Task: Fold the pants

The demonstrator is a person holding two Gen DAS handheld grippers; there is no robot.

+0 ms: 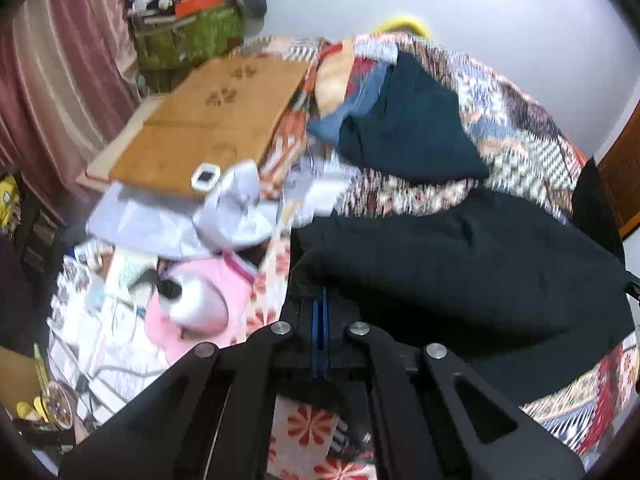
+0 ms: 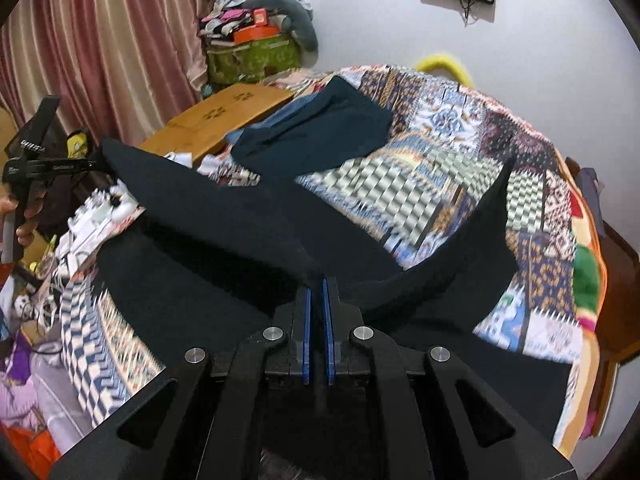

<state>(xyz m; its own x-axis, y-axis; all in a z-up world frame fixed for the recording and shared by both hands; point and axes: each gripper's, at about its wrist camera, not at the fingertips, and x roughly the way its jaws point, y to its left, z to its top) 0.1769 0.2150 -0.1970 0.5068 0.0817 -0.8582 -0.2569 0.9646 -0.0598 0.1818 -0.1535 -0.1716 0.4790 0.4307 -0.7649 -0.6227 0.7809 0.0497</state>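
Black pants [image 1: 460,264] hang lifted above a patchwork bedspread [image 1: 520,120]. My left gripper [image 1: 321,292] is shut on one edge of the pants, the cloth stretching off to the right. My right gripper [image 2: 316,284] is shut on another edge of the same pants [image 2: 224,216], which span leftward to the left gripper [image 2: 94,164], seen at the far left of the right wrist view with a hand on its handle. A flap of the pants rises at right [image 2: 492,216].
Folded dark teal garments [image 2: 316,136] and a blue one lie at the far side of the bedspread [image 2: 460,128]. A wooden board [image 1: 208,120], papers, a pink cloth and clutter lie left. Curtains [image 2: 112,40] and a green bag [image 2: 256,56] stand behind.
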